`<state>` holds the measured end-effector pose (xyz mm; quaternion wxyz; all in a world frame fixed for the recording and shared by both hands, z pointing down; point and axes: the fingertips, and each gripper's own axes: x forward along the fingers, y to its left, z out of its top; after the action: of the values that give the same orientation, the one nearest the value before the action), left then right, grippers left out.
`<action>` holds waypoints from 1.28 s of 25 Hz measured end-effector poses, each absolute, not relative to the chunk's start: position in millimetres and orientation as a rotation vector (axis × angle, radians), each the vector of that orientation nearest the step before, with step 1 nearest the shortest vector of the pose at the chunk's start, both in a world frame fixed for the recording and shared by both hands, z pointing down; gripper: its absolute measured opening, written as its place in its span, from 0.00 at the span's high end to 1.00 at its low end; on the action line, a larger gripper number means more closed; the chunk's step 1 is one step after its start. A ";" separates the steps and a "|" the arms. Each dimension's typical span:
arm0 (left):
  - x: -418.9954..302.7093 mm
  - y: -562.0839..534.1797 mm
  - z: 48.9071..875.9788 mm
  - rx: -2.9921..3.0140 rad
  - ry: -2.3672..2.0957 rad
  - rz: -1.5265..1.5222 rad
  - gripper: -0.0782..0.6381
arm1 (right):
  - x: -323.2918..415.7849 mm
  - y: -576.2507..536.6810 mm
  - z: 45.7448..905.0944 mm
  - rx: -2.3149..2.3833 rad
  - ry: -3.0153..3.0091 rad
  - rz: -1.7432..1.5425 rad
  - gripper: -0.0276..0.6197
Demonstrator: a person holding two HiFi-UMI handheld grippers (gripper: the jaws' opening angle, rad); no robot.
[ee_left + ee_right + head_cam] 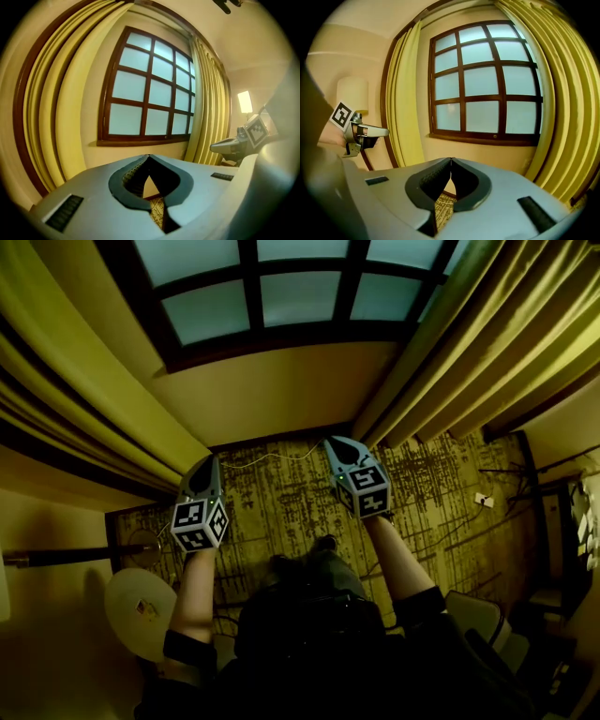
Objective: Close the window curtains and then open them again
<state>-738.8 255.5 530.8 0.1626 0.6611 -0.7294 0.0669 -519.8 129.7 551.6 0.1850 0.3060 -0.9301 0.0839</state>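
- The window (281,296) is fully uncovered: the left curtain (84,381) is gathered at its left edge and the right curtain (487,343) at its right.
- The left tongs (149,155) are pressed together, empty, and aimed at the wall (272,390) below the window.
- The right tongs (451,159) are likewise pressed together on nothing, below the window and near the right curtain's foot.
- Neither touches fabric (probably a resting posture), so both curtains hang free. It cannot be told whether closing is yet to begin or reopening is finished.

All views toward window (300,296) (head steepest)
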 end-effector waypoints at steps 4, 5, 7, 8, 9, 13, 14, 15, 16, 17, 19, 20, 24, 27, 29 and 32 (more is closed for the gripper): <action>-731.9 266.5 536.9 1.886 -2.067 0.192 0.88 | -493.3 141.2 562.8 0.903 -2.573 0.280 0.95; -730.8 269.5 538.5 1.882 -2.065 0.195 0.88 | -488.8 141.7 564.1 0.912 -2.567 0.289 0.95; -728.5 274.4 541.5 1.868 -2.067 0.198 0.88 | -482.1 139.3 565.5 0.921 -2.562 0.297 0.95; -726.7 276.4 543.3 1.858 -2.070 0.200 0.88 | -478.7 137.5 566.7 0.920 -2.560 0.297 0.95; -724.5 277.7 545.0 1.849 -2.073 0.203 0.88 | -475.0 135.7 568.6 0.918 -2.557 0.297 0.95; -717.3 276.7 551.5 1.823 -2.095 0.229 0.88 | -461.9 128.4 580.9 0.900 -2.547 0.314 0.95; -715.9 275.6 553.1 1.815 -2.102 0.234 0.88 | -459.2 126.4 583.8 0.893 -2.547 0.322 0.95; -714.1 274.6 554.8 1.806 -2.108 0.238 0.88 | -456.6 124.2 586.3 0.885 -2.549 0.328 0.95; -711.1 273.8 556.7 1.795 -2.113 0.242 0.88 | -453.3 121.9 588.4 0.875 -2.550 0.332 0.95; -706.8 273.3 558.7 1.785 -2.116 0.246 0.88 | -449.1 119.4 590.3 0.867 -2.551 0.335 0.95; -697.3 272.5 562.1 1.770 -2.118 0.254 0.88 | -440.8 114.5 593.3 0.857 -2.554 0.345 0.95; -693.5 272.1 563.4 1.765 -2.117 0.262 0.88 | -437.9 112.8 594.4 0.853 -2.558 0.352 0.95; -679.6 273.1 565.7 1.763 -2.103 0.287 0.88 | -428.3 110.8 599.3 0.835 -2.565 0.365 0.95; -671.7 271.8 561.3 1.770 -2.105 0.261 0.88 | -420.8 106.3 599.4 0.836 -2.566 0.376 0.95; -667.2 267.6 558.1 1.774 -2.113 0.252 0.88 | -415.0 102.1 598.7 0.841 -2.568 0.381 0.95; -658.6 261.2 556.1 1.782 -2.114 0.261 0.88 | -403.9 100.1 599.6 0.850 -2.566 0.386 0.95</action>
<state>-658.6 261.2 556.1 0.1813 0.6309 -0.7487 0.0925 -403.9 100.1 599.6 0.2041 0.3046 -0.9200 0.1386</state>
